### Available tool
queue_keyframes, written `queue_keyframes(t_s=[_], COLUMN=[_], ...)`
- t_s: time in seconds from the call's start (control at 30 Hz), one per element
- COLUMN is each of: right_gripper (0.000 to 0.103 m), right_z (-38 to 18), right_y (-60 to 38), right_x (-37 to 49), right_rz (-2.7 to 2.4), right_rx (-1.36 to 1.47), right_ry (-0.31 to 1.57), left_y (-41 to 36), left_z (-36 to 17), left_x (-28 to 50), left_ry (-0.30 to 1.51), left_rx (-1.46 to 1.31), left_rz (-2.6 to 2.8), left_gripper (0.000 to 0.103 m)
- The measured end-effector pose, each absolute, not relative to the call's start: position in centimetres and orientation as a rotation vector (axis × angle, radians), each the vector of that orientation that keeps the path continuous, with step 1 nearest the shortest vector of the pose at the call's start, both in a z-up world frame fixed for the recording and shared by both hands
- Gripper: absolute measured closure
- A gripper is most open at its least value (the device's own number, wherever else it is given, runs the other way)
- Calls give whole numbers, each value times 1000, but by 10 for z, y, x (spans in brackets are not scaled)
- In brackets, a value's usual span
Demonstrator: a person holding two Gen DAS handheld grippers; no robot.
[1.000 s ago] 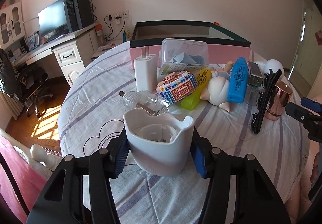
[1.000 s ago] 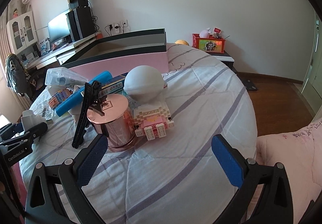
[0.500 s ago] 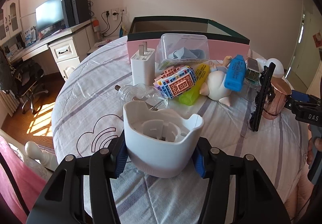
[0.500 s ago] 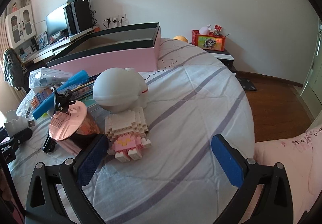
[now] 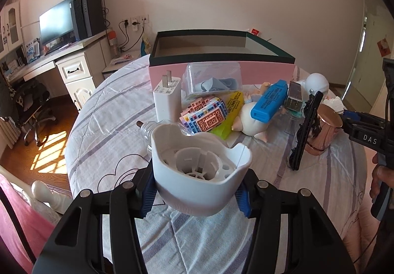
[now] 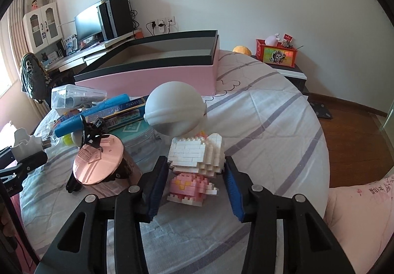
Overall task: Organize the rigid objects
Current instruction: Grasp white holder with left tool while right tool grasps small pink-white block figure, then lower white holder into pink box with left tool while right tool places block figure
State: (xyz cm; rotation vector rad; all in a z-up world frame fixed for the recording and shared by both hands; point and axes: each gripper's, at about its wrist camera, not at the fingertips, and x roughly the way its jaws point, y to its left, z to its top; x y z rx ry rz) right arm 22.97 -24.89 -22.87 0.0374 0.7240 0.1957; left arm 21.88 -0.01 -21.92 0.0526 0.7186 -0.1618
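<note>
The left hand-held gripper [image 5: 197,196] still clenched the white cup [image 5: 197,170], both blue pads against its sides, and it had barely shifted since a second ago; the cup was held just above the striped bedspread [image 5: 110,131], in front of the clutter. Behind it lay the charger [image 5: 167,99], the colored brick block [image 5: 204,117], the blue marker [image 5: 269,101] and the black hair clip [image 5: 305,130] leaning on the copper can [image 5: 325,129], with the pink box [image 5: 221,57] at the back.

The right hand-held gripper [image 6: 195,184] had changed most. A second ago its jaws stood wide with nothing between them; now they were closing around the brick figure [image 6: 197,165], which stood on the bedspread in front of the white dome [image 6: 174,106] and beside the copper can [image 6: 98,162]. The left pad seemed to touch the figure, though whether the right pad pressed yet could not be told from this angle. The gripper had also moved in closer to the figure.
</note>
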Motion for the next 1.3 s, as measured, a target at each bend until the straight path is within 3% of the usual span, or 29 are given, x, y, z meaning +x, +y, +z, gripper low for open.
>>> queue_keyframes(t_s=[0.33, 0.6, 0.87, 1.07, 1.17, 1.23, 1.3], right_gripper=[57, 57, 56, 56, 55, 48, 41], right_z=[-170, -140, -168, -198, -201, -197, -192], right_y=[-233, -195, -171, -174, -177, -177, -181], right_x=[234, 312, 406, 433, 433, 429, 421], right_rz=[240, 336, 360, 345, 336, 305, 296], right_rx=[-13, -55, -36, -8, 17, 12, 39], right_ry=[603, 608, 789, 901, 912, 887, 866], left_y=[-10, -25, -42, -49, -52, -50, -45], left_z=[-165, -131, -157, -183, -184, -179, -169], left_x=[246, 331, 437, 461, 460, 455, 445], left_ry=[632, 625, 805, 911, 900, 874, 845], left_rx=[34, 82, 115, 135, 151, 146, 125], left_rz=[-252, -260, -232, -200, -203, -196, -193], left_gripper=[49, 49, 49, 49, 41, 38, 26])
